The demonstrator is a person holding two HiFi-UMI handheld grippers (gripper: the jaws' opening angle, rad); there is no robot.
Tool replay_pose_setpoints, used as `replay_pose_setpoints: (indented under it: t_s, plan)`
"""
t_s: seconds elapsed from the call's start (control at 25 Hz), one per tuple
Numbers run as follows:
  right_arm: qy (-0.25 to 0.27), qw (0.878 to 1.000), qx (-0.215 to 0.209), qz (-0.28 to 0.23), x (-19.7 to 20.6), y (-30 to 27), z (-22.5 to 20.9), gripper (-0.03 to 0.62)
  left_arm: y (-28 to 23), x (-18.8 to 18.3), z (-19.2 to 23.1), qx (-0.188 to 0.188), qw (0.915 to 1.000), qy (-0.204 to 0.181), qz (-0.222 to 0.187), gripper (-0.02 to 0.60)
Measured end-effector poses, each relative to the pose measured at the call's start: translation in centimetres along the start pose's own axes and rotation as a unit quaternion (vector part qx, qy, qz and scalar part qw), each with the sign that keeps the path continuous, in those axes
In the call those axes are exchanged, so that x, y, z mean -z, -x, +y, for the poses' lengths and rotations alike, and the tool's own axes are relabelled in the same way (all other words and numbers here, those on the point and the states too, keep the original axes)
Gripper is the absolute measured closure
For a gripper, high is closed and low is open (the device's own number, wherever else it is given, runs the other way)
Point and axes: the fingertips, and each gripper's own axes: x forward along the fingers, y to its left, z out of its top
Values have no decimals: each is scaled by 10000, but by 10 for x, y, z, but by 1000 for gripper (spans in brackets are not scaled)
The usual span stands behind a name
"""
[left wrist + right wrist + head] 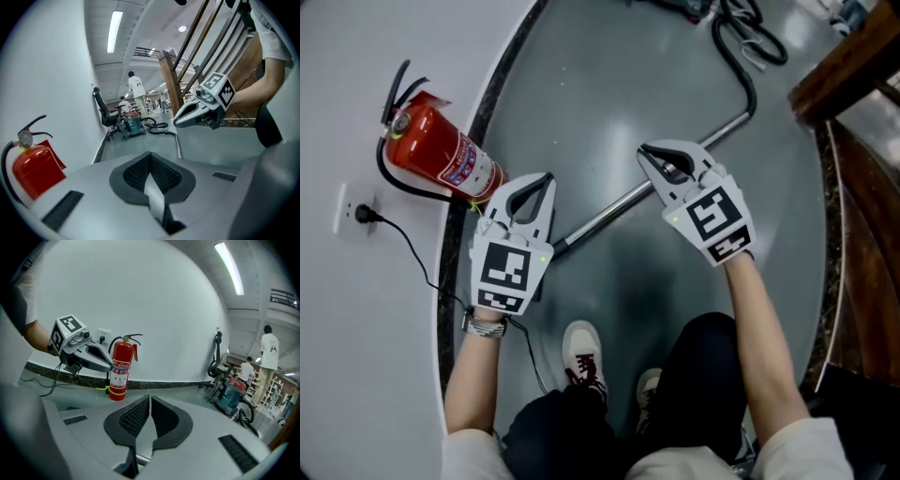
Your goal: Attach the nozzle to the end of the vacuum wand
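The vacuum wand (609, 214), a bare metal tube, lies slantwise on the grey floor; its far end bends into a black hose (741, 66). In the left gripper view the wand (179, 146) runs along the floor toward me. My left gripper (547, 176) hovers shut over the wand's near end and hides it. The right gripper (643, 150) is held shut above the tube's middle, and I see nothing between its pads. Each gripper view shows its own jaws closed and empty, left gripper (150, 154) and right gripper (150, 397). I see no nozzle.
A red fire extinguisher (441, 155) stands by the curved white wall, near a wall socket (361, 214) with a plug and cable. A wooden stair rail (834, 75) is at the right. A blue vacuum cleaner (132, 125), an office chair (105, 117) and people stand farther off.
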Motion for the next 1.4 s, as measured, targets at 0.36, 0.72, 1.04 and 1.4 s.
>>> replay_pose_setpoints:
  t_s: [0.36,0.72,1.04,1.4]
  plan:
    - [-349,9989,74,-311,-39,43,-4,559,26,-64,1,3,9998,-46,-217,581]
    - [-25,9992,135,-364,-88,71,-25,559,40,-92,5,74,9997,-205,-88,581]
    - [145,9991,267,-286,-147,93,-53,559,56,-150,40,139,9995,-268,-96,581]
    - [199,9994,269,-84,-246,145,-76,559,99,-247,63,380,9989,-287,46,581]
